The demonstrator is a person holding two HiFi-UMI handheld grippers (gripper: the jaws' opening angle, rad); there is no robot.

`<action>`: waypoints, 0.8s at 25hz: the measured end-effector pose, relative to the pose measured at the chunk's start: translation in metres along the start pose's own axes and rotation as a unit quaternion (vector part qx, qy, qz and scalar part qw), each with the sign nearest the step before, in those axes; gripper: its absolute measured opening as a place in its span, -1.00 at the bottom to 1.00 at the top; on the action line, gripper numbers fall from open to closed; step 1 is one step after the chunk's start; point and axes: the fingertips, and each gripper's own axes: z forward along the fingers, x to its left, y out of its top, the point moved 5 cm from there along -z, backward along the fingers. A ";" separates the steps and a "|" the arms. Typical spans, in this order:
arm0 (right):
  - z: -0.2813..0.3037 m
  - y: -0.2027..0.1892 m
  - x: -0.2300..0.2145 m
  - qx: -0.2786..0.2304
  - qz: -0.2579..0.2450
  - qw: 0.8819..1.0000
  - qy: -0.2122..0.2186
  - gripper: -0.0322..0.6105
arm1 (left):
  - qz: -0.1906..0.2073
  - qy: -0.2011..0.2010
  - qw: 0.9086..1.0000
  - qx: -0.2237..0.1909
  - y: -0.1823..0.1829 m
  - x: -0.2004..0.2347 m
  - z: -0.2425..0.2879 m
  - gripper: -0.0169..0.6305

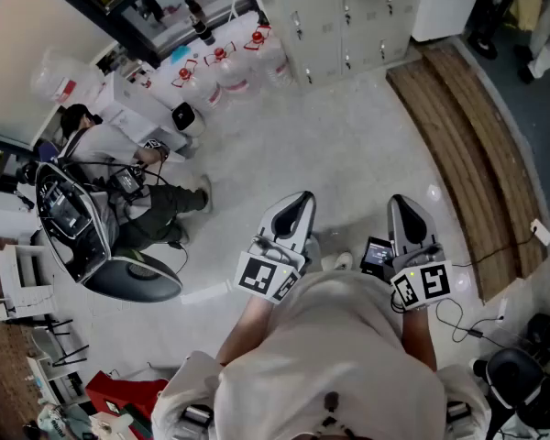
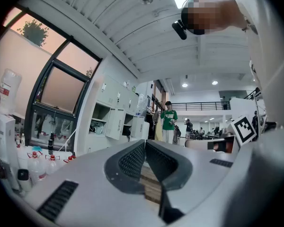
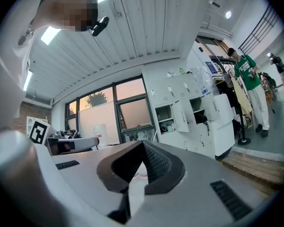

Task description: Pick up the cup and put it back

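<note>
No cup shows in any view. In the head view both grippers are held close in front of the person's chest, above a pale floor [image 1: 348, 154]. My left gripper [image 1: 302, 197] points forward, jaws shut with the tips touching and nothing between them. My right gripper [image 1: 400, 202] stands beside it, also shut and empty. In the left gripper view the left gripper [image 2: 145, 142] looks level across the room, its ribbed pads meeting at the tip. The right gripper view shows the right gripper [image 3: 142, 143] closed the same way, aimed at windows and lockers.
A person [image 1: 128, 177] crouches at the left by a black machine [image 1: 73, 218]. Large water bottles [image 1: 222, 67] and grey cabinets [image 1: 348, 16] line the far wall. A wooden platform [image 1: 467, 145] curves along the right. Cables [image 1: 458, 314] lie near the feet. A person in green [image 2: 169, 119] stands far off.
</note>
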 end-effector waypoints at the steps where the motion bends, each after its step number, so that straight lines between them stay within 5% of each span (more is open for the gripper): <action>1: -0.005 0.002 0.004 -0.002 -0.001 1.000 0.003 -0.82 | 0.004 0.003 1.000 -0.001 0.004 -0.003 -0.005 -0.90; 20: -0.040 0.012 0.023 -0.005 -0.027 0.999 0.023 -0.82 | 0.007 0.027 1.000 -0.013 0.010 -0.024 -0.045 -0.90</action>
